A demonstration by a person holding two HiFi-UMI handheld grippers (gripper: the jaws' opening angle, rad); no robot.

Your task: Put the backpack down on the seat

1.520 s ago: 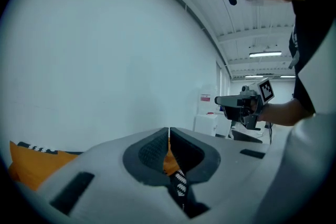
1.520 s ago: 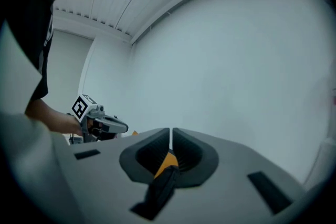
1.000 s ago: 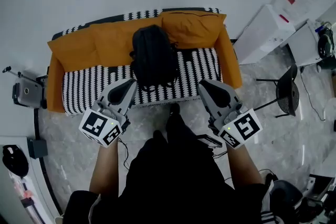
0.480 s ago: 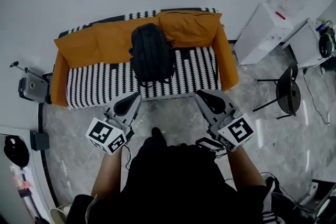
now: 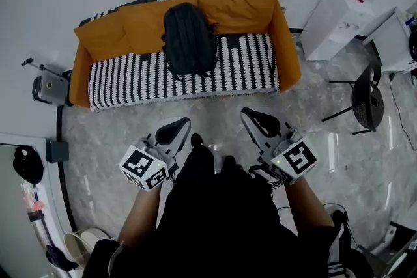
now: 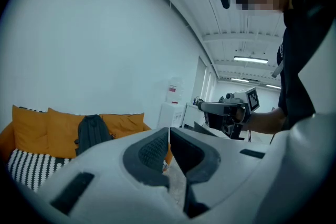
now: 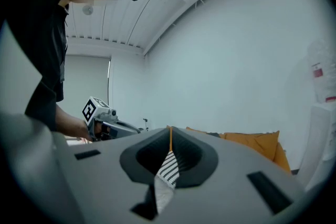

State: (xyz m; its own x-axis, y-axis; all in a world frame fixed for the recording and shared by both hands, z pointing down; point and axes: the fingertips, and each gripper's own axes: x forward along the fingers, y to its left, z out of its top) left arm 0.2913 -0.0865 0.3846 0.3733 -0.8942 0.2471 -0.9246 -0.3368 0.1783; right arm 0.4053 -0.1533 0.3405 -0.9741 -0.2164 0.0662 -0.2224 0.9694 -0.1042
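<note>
The backpack (image 5: 189,39) sits upright on the striped seat (image 5: 130,78), leaning against the orange cushions (image 5: 124,32) — the task looks done. The left claw (image 5: 177,128) and right claw (image 5: 253,119) are both closed and empty, well apart from it.

1. Black backpack (image 5: 189,39) sits on the striped sofa seat (image 5: 251,75), top leaning against the orange back cushions (image 5: 238,10), a bit left of centre.
2. Left gripper (image 5: 174,129) and right gripper (image 5: 255,119) are held side by side over the grey marble floor (image 5: 215,112), both pointing at the sofa, well apart from the backpack, nothing in either.
3. White cabinet (image 5: 332,19) stands right of the sofa, with a black stool (image 5: 365,97) near it.
</note>
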